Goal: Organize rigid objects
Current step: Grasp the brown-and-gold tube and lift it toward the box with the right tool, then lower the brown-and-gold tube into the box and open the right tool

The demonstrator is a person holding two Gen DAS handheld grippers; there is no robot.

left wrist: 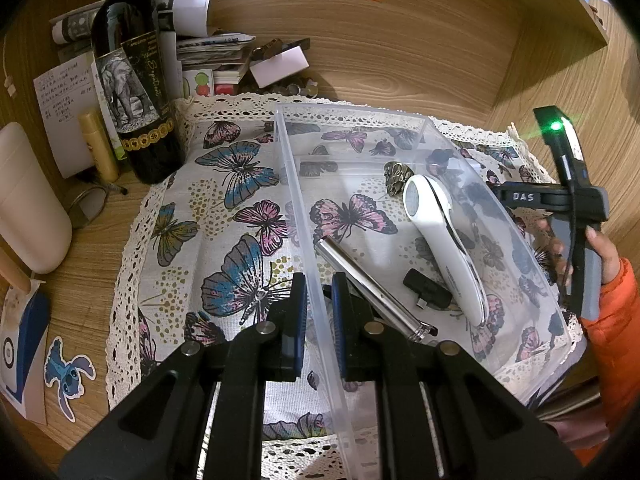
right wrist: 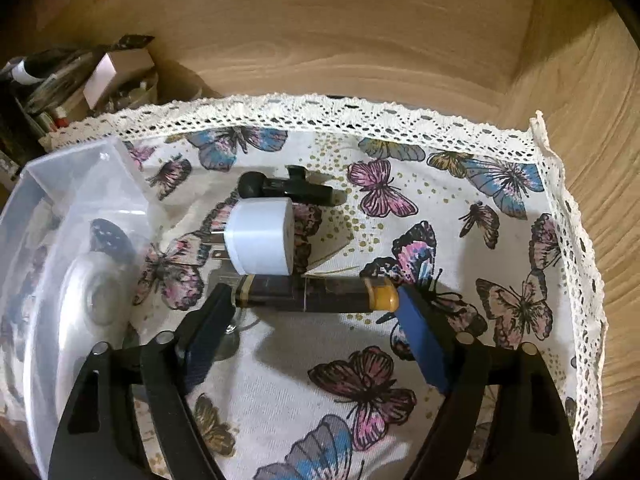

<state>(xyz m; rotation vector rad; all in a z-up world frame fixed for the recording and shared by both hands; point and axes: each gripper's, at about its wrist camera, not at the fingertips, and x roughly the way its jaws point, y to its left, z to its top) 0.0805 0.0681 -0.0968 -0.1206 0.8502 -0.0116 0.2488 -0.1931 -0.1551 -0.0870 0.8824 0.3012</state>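
Observation:
A clear plastic bin stands on the butterfly cloth. My left gripper is shut on its near left wall. Inside lie a silver pen, a white handheld device, a small black adapter and a bronze piece. My right gripper is open, its pads at the two ends of a dark tube with an amber cap lying on the cloth. A white plug charger and a black clip microphone lie just beyond it. The bin is at its left.
A wine bottle, a gold tube, a white container and piles of papers and boxes crowd the left and back of the wooden desk. Wooden walls close in behind and right of the cloth.

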